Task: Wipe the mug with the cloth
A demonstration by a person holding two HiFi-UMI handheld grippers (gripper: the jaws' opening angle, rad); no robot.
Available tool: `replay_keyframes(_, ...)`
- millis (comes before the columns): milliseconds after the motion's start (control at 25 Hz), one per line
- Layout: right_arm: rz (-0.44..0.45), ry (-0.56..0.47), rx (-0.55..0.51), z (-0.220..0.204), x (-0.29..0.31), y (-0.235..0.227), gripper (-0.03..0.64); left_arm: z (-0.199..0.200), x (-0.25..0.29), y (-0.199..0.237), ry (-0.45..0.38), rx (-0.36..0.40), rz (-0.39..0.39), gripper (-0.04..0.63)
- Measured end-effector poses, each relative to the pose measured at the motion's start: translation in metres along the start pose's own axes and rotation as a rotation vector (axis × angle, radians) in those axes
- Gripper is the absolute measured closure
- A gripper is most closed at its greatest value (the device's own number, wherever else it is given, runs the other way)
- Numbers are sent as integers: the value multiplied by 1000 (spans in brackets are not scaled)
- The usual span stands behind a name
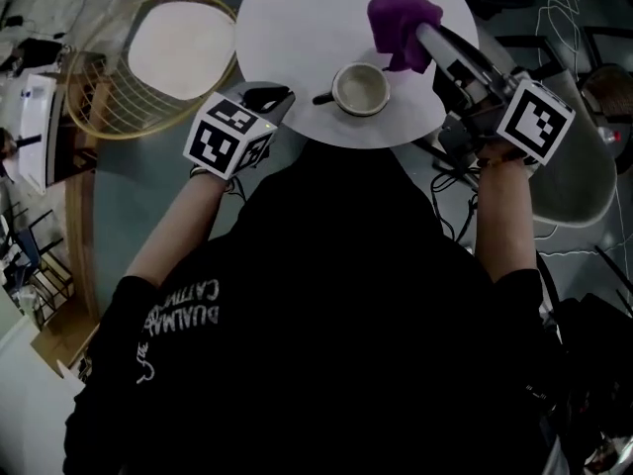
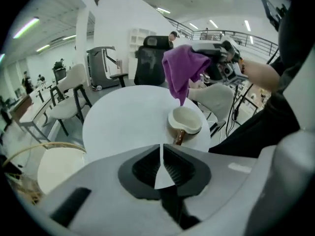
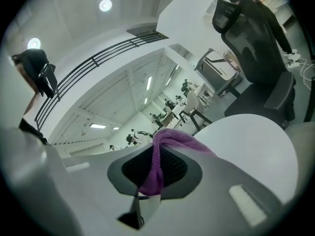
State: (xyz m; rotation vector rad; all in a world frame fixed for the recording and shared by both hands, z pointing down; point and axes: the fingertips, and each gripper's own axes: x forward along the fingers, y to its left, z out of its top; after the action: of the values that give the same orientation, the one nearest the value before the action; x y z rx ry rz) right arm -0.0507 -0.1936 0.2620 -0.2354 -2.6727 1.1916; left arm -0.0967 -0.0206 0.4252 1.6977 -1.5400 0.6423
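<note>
Pre-wipe stage: cloth (image 1: 401, 23) clamped in right tool (image 1: 427, 40), held over mug (image 1: 361, 88), upright nr front edge of round counter (image 1: 297, 28); left tool (image 1: 269, 97) narrow, nothing betw. jaws, nr handle; next, prob.: mug to be steadied, cloth lowered into contact.

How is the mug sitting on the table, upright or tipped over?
Upright. The mug stands on its base on the round table, open mouth facing up; its pale inside looks empty.
</note>
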Motion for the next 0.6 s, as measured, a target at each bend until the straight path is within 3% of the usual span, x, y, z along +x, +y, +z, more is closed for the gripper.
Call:
replay_keyframes(40,13,4,-11,2,1,6,578,6,-8,-2,-35,-44,-14,595)
replay_keyframes(200,29,16,-74,-4,19,56,578,33,-73,-22,-265,-190,-178,594)
replay_keyframes(320,47,-15,-116,-16,52,119,577,35,-142,-19,-427,-165,-219,594)
replay_keyframes(480,55,-36,-78,-18,59,149,577,42,-174,-29,-460,-108,-197,594)
replay_keyframes(600,52,-3,-92,-39,64,176,578,34,-203,-31,-514,-127,-180,594)
